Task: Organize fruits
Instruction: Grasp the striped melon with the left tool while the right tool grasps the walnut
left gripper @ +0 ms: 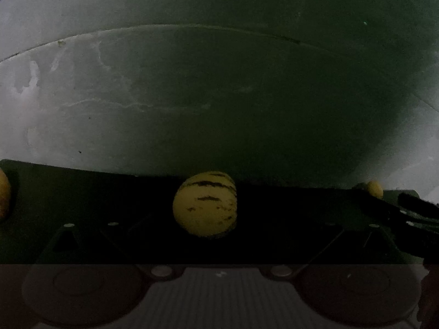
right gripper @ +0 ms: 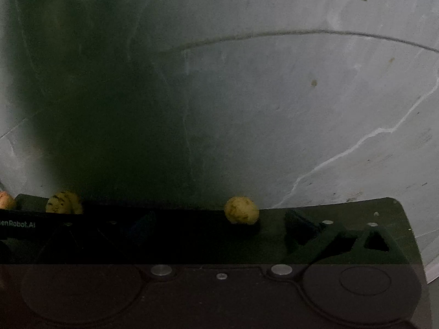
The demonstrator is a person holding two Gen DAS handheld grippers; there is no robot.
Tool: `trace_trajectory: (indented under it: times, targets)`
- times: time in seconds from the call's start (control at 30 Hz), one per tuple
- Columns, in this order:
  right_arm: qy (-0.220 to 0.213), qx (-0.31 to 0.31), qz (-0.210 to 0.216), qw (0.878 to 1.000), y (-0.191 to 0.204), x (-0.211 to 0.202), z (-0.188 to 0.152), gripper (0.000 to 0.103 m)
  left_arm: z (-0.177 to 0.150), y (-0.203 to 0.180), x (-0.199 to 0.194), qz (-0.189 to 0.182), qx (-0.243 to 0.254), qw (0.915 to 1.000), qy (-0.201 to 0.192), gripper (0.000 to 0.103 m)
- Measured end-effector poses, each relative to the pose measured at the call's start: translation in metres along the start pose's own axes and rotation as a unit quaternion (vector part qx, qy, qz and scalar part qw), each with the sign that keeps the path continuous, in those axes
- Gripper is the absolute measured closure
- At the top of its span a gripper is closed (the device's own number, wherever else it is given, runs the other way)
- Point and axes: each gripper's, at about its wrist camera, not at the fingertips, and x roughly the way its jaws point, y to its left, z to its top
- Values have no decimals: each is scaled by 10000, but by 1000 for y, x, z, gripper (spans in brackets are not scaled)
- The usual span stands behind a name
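The scene is very dark. In the left wrist view a yellow fruit with dark stripes (left gripper: pixel 205 204) sits on a dark surface straight ahead of my left gripper (left gripper: pixel 219 235), between its widely spread finger bases. Another yellow fruit (left gripper: pixel 4 194) is at the left edge and a small yellow one (left gripper: pixel 374 188) at the right. In the right wrist view a small yellow fruit (right gripper: pixel 241 209) lies ahead of my right gripper (right gripper: pixel 219 235). The striped fruit (right gripper: pixel 64 202) and an orange-pink fruit (right gripper: pixel 5 200) are at the left. Neither gripper holds anything.
A grey stone wall or floor (left gripper: pixel 192 96) fills the background in both views. The other gripper's dark body (left gripper: pixel 411 219) shows at the right of the left wrist view. The dark surface's rounded right corner (right gripper: pixel 395 205) shows in the right wrist view.
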Motion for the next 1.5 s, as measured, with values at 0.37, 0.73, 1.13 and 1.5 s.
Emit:
trace_trajectory:
  times: [0.37,0.73,1.13,1.5]
  targets:
    - [-56,42,60,10000,-7,1,0,26,-1,-2,20,44,-230,9996,-169,2]
    - [-106,-73,-28,9999,-3,-7,-8,50,-2,-9,33,-119,-296,9991,-297,19]
    - [-95,-587,-276,9978,4,-15,-13,73,-3,-18,29,-58,-261,9990,-353,39]
    - [-154,-504,-46,9986,0,-22,-10,74,6,-31,39,-75,-253,9993,-277,46]
